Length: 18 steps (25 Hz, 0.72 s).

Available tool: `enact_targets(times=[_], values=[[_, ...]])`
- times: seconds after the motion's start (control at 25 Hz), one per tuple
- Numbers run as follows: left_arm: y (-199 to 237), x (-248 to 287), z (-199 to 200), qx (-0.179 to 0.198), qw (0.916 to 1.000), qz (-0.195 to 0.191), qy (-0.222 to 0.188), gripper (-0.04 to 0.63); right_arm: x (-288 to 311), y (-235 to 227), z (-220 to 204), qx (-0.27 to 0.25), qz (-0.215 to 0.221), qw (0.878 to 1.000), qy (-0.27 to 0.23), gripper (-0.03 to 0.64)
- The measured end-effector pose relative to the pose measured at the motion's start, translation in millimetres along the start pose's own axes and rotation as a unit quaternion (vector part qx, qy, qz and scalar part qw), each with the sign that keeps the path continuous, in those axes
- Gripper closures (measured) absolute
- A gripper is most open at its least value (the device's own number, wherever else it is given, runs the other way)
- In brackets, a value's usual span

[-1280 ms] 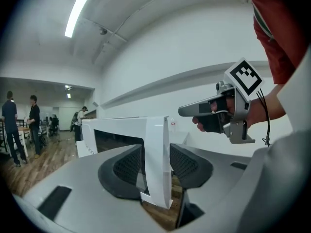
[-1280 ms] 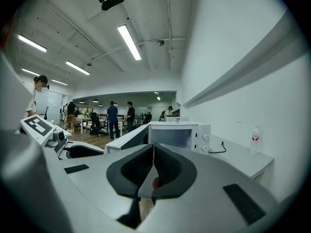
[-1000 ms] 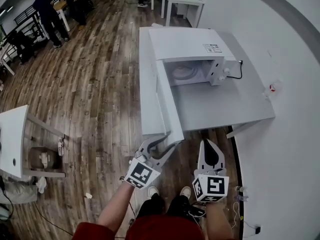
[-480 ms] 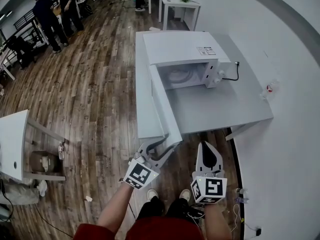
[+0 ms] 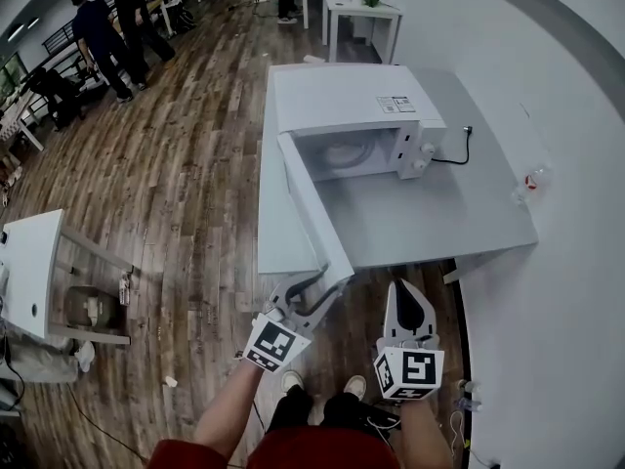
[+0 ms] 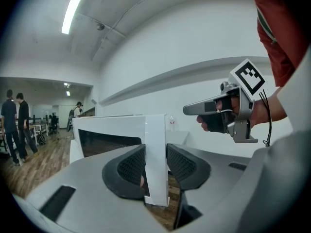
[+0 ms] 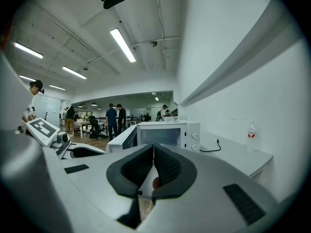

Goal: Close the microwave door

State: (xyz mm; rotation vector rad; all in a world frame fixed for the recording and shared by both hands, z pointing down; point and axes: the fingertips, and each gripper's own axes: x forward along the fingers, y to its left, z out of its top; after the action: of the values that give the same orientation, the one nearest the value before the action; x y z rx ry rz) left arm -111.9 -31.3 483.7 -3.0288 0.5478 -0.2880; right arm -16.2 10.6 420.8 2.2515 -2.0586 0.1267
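Grey table (image 5: pixel 430 213) against the white wall, carrying a white microwave (image 5: pixel 342 96) whose cavity faces the person. The microwave door (image 5: pixel 312 218) stands swung wide open, its free edge out past the table's near side. Left gripper (image 5: pixel 311 286) – jaws have just been closing, and both pads now sit against that free edge, which stands between them. Right gripper (image 5: pixel 407 286) – jaws drawn together with nothing in them, held just beside the left one, apart from the door. A small bottle (image 5: pixel 530 177) stands at the table's far right.

A clear red-labelled plastic bottle (image 5: pixel 528 179) stands at the wall-side edge of the grey rectangular table (image 5: pixel 439 225), near a black power cord (image 5: pixel 468 147). People in dark clothes (image 5: pixel 98 32) stand on the brown wood-plank floor (image 5: pixel 176 193).
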Motion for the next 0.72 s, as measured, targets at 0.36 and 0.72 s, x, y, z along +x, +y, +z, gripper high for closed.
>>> enact_targets(times=[0.36,0.72], values=[[-10.5,45.1,8.5,-0.011,0.9979,0.064,0.009,0.443,10.3,-57.4,-2.9,0.007,0.038,0.999,-0.002,0.588],[-16.4,90.5,17.3,-0.025,0.9882,0.15,0.017,0.443,9.5,-107.6,2.5,-0.003,0.066,0.998,-0.018,0.588]])
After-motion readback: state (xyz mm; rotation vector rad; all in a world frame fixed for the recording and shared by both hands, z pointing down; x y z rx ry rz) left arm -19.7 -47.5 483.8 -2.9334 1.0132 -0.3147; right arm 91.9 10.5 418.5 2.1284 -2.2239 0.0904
